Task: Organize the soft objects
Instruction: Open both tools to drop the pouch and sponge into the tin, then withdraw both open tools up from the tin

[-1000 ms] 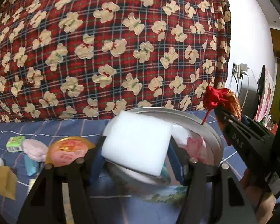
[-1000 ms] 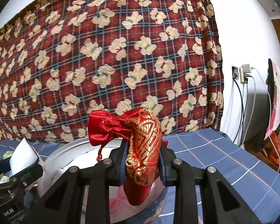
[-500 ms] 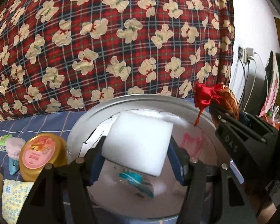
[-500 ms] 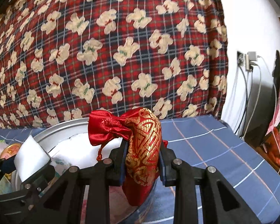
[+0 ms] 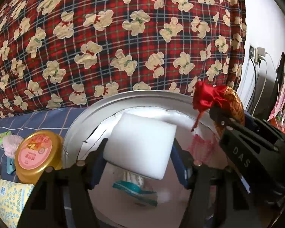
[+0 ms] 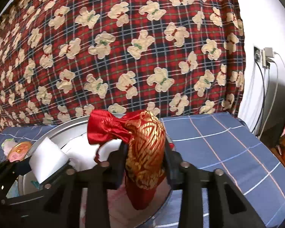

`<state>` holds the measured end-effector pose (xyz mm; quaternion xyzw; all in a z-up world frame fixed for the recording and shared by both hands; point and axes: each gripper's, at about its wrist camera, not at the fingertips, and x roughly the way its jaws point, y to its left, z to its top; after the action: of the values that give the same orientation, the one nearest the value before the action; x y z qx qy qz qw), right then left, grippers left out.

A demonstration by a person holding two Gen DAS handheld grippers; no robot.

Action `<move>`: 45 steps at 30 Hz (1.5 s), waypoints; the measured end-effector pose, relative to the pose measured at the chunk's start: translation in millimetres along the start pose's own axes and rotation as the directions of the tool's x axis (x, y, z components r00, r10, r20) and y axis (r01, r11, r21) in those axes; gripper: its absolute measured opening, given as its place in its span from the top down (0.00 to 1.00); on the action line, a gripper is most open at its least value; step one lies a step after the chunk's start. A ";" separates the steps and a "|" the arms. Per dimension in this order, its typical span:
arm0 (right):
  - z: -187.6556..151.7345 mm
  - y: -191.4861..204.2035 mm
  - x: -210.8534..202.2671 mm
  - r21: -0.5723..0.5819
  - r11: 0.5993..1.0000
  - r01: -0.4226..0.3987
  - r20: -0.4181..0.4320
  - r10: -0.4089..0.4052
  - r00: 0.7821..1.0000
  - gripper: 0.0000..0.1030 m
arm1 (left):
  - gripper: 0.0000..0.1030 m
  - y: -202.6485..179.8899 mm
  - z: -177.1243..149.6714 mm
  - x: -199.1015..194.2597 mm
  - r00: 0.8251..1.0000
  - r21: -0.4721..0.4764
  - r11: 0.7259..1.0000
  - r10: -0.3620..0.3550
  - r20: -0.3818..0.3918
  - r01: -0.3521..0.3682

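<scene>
My left gripper (image 5: pixel 139 148) is shut on a white sponge block (image 5: pixel 139 144) and holds it over the inside of a round metal basin (image 5: pixel 134 95). To its right, my right gripper (image 6: pixel 145 144) has a red and gold drawstring pouch (image 6: pixel 146 148) between its jaws, above the basin's right side (image 6: pixel 66 125). Those jaws are opening, and the pouch still fills the gap and hangs there. The right wrist view shows the sponge (image 6: pixel 47 157) at lower left. In the left wrist view the pouch (image 5: pixel 231 98) is at the right.
Inside the basin lie a teal packet (image 5: pixel 134 188) and a pink item (image 5: pixel 201 146). Left of it on the blue checked sheet (image 6: pixel 218 142) are a gold-lidded jar (image 5: pixel 36 152), a pink fluffy thing (image 5: pixel 11 144) and a yellow packet (image 5: pixel 11 199). A plaid bear blanket (image 5: pixel 123 38) rises behind.
Both grippers have come forward and slightly down over the basin, which now fills more of each view. The right jaws stand a little wider around the pouch.
</scene>
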<state>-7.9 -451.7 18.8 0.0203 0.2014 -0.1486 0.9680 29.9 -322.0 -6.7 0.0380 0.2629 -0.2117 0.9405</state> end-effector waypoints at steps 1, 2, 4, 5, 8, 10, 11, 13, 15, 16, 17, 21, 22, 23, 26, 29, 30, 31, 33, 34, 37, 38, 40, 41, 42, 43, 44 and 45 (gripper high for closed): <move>-0.2 0.8 -0.6 -0.001 1.000 -0.007 0.002 0.007 1.000 0.44 | 0.37 -0.1 -0.1 -0.2 1.000 0.002 1.000 0.006 0.000 -0.006; -0.4 1.6 -1.3 0.001 1.000 -0.014 0.006 0.014 1.000 0.34 | 0.37 -0.8 -0.4 -0.6 1.000 0.008 1.000 0.012 0.001 -0.012; -0.5 3.4 -4.3 0.005 0.999 -0.049 0.024 0.049 0.999 0.31 | 0.33 -1.5 -0.5 -1.8 1.000 0.012 1.000 0.013 0.008 -0.013; -0.6 4.6 -5.8 0.002 0.998 -0.057 0.031 0.057 0.998 0.31 | 0.26 -1.9 -0.6 -2.2 1.000 0.015 1.000 0.019 0.009 -0.019; -0.9 8.2 -10.9 -0.013 0.998 -0.055 0.052 0.056 0.997 0.31 | 0.00 -1.4 -1.5 -3.0 1.000 0.018 0.999 0.027 0.004 -0.027; 0.4 8.0 -15.8 -0.013 0.998 -0.058 0.077 0.059 0.995 0.31 | 0.00 -1.3 -2.5 -8.6 0.999 0.018 1.000 0.023 0.030 -0.024; 1.1 7.4 -18.6 -0.011 0.998 -0.058 0.093 0.058 0.994 0.31 | 0.00 -2.8 -3.3 -13.0 0.998 0.025 0.999 0.020 0.054 -0.022; 2.3 4.5 -26.0 0.000 0.999 -0.035 0.133 0.035 0.991 0.31 | 0.00 -8.6 -4.0 -18.7 0.996 0.063 0.998 0.023 0.082 -0.028; 3.6 -1.9 -31.8 0.026 1.000 -0.007 0.159 0.002 0.987 0.31 | 0.00 -14.6 -5.0 -20.8 0.995 0.099 0.994 0.041 0.095 -0.050; 4.6 -5.6 -33.6 0.043 0.999 0.002 0.166 -0.009 0.986 0.31 | 0.00 -15.6 -5.4 -21.0 0.995 0.109 0.993 0.044 0.094 -0.054; 4.9 -8.2 -35.2 0.056 0.998 0.007 0.172 -0.016 0.985 0.31 | 0.00 -15.8 -6.2 -21.3 0.995 0.115 0.992 0.043 0.091 -0.053; 5.7 -19.4 -39.4 0.109 0.994 0.023 0.187 -0.043 0.981 0.31 | 0.00 -7.4 -6.5 -27.1 0.993 0.091 0.994 0.042 0.108 -0.052; 5.6 -19.9 -39.2 0.109 0.994 0.028 0.185 -0.049 0.981 0.31 | 0.00 -5.4 -7.1 -28.7 0.993 0.082 0.995 0.040 0.112 -0.049; 5.5 -19.8 -38.8 0.105 0.994 0.032 0.184 -0.051 0.982 0.31 | 0.00 -2.7 -8.0 -31.2 0.992 0.069 0.997 0.035 0.118 -0.043; 3.9 -15.9 -40.0 0.073 0.996 0.053 0.192 -0.066 0.979 0.31 | 0.00 1.4 -10.8 -37.4 0.989 0.053 0.997 0.040 0.140 -0.048; -0.2 -14.7 -48.3 0.047 0.998 0.053 0.243 -0.062 0.968 0.31 | 0.00 2.7 -14.7 -47.0 0.984 0.079 0.995 0.050 0.168 -0.064; -2.2 -15.4 -53.0 0.051 0.997 0.064 0.269 -0.076 0.960 0.31 | 0.00 3.6 -15.8 -49.9 0.983 0.083 0.994 0.051 0.175 -0.066; -2.5 -16.3 -55.4 0.058 0.996 0.072 0.279 -0.086 0.956 0.31 | 0.00 5.1 -17.1 -53.4 0.982 0.087 0.994 0.049 0.181 -0.065; -3.2 -20.7 -58.9 0.088 0.992 0.088 0.290 -0.110 0.951 0.31 | 0.00 7.5 -19.7 -59.6 0.981 0.090 0.994 0.041 0.190 -0.059; -3.8 -22.7 -60.2 0.106 0.990 0.096 0.289 -0.123 0.949 0.31 | 0.00 8.6 -20.6 -62.2 0.980 0.092 0.994 0.038 0.193 -0.056; -6.6 -28.5 -66.1 0.166 0.977 0.137 0.285 -0.181 0.941 0.31 | 0.00 11.4 -24.8 -72.5 0.975 0.097 0.994 0.034 0.218 -0.057; -7.4 -29.1 -67.8 0.175 0.974 0.147 0.286 -0.193 0.938 0.31 | 0.00 11.4 -26.1 -76.1 0.972 0.103 0.993 0.035 0.231 -0.060; -9.9 -29.0 -74.1 0.195 0.966 0.170 0.294 -0.223 0.930 0.31 | 0.00 10.3 -28.5 -82.0 0.967 0.119 0.990 0.041 0.252 -0.073; -11.1 -28.4 -77.3 0.202 0.963 0.180 0.297 -0.235 0.926 0.31 | 0.00 10.2 -30.1 -85.1 0.966 0.127 0.989 0.039 0.256 -0.074; -12.3 -27.1 -81.2 0.208 0.960 0.187 0.303 -0.245 0.921 0.31 | 0.00 10.6 -31.3 -87.7 0.966 0.130 0.989 0.034 0.258 -0.069; -13.2 -26.0 -83.9 0.209 0.960 0.187 0.306 -0.246 0.920 0.31 | 0.00 10.9 -32.8 -90.8 0.966 0.132 0.990 0.024 0.259 -0.060; -14.0 -24.8 -86.1 0.208 0.961 0.184 0.308 -0.243 0.920 0.31 | 0.00 11.5 -34.7 -94.6 0.965 0.133 0.990 0.015 0.262 -0.051; -15.0 -22.3 -88.5 0.205 0.961 0.183 0.306 -0.241 0.921 0.31 | 0.00 12.1 -36.4 -98.0 0.964 0.134 0.990 0.011 0.264 -0.048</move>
<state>-97.6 -446.8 40.5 0.0571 0.0248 -0.2709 0.9606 -58.2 -267.2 11.6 0.0789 0.1199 -0.2188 0.9652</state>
